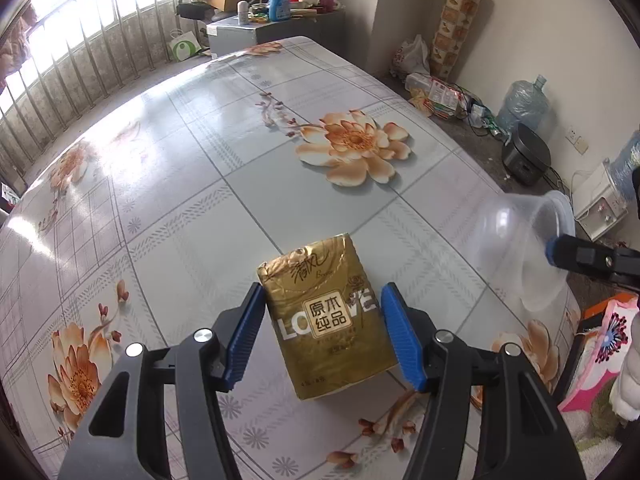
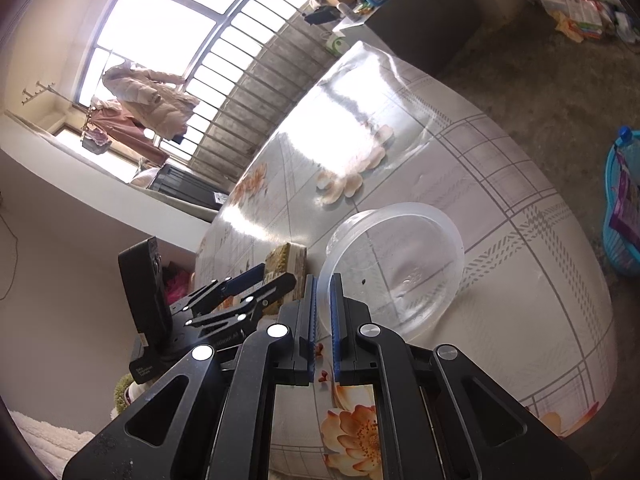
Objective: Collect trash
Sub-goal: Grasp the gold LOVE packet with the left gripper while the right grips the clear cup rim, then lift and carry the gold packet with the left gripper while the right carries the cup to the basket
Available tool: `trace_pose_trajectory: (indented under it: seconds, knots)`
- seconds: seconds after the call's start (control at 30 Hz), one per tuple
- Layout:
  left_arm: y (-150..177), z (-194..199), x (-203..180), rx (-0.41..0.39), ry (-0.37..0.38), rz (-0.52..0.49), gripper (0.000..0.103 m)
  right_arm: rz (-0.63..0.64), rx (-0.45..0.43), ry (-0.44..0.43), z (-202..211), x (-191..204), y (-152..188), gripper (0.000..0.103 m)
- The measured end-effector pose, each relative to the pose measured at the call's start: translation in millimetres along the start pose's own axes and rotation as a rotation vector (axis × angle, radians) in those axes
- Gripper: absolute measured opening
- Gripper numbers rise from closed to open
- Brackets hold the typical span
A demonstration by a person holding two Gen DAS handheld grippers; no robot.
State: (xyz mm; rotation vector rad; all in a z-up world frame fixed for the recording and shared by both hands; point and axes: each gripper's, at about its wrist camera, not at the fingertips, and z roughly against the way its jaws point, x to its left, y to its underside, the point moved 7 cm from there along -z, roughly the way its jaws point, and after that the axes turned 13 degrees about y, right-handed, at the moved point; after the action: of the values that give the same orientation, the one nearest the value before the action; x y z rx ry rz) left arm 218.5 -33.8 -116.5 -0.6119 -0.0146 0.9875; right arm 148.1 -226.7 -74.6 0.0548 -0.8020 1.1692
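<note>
A gold tissue pack (image 1: 330,320) with "LOVE" lettering lies on the flowered table (image 1: 240,152). My left gripper (image 1: 322,300) is open with the pack between its blue pads (image 1: 400,332), which stand beside it, the right one apart from it. A clear plastic bowl (image 1: 524,248) hangs tilted at the right, its rim pinched by my right gripper (image 2: 323,284), which is shut on it. In the right wrist view the bowl (image 2: 400,264) is lifted over the table (image 2: 520,280), and the left gripper (image 2: 256,280) and tissue pack (image 2: 286,258) show to the left.
A blue basket (image 2: 622,208) with purple packets stands on the floor right of the table. A water jug (image 1: 524,100), rice cooker (image 1: 526,152) and bags sit along the wall. A cluttered cabinet (image 1: 256,28) stands beyond the table's far end.
</note>
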Motion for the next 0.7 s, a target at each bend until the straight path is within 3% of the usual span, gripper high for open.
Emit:
trace_pose_trajectory:
  seconds: [0.27,0.43,0.7]
  knots:
    - [13,2,-15,0.009,0.022,0.003,0.06,-0.002,0.007,0.003,-1,1,-2,0.005]
    - [10,-1,-17,0.014,0.022,0.002,0.068,-0.006,0.008,0.003,-1,0,-2,0.005]
    - [12,-9,-18,0.029,0.009,0.016,0.068,-0.007,0.006,0.002,0,-2,-2,0.005]
